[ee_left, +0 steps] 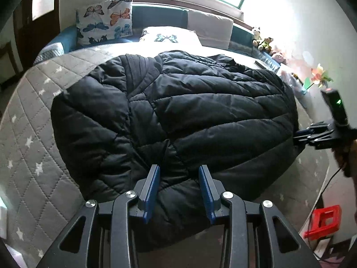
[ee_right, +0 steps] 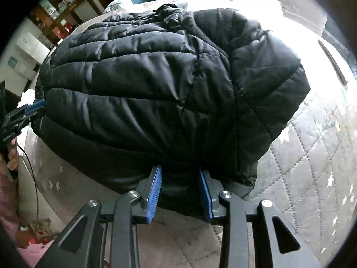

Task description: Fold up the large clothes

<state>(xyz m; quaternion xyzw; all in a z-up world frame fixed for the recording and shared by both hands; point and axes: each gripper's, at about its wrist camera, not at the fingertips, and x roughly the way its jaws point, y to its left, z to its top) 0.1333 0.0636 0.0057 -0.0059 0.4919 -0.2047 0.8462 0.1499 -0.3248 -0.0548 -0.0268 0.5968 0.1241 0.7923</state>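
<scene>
Both tools grip the near hem of the black puffer jacket [ee_left: 174, 111], spread on the quilted bed [ee_left: 33, 134]: left gripper [ee_left: 179, 192] and right gripper [ee_right: 180, 192] each clamp padded fabric; next, probably, carrying the hem evenly toward the collar.

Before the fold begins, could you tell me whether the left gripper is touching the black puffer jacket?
Touching. In the left wrist view, the left gripper has its blue fingers pressed against the black puffer jacket's near edge, with fabric bunched between them.
</scene>
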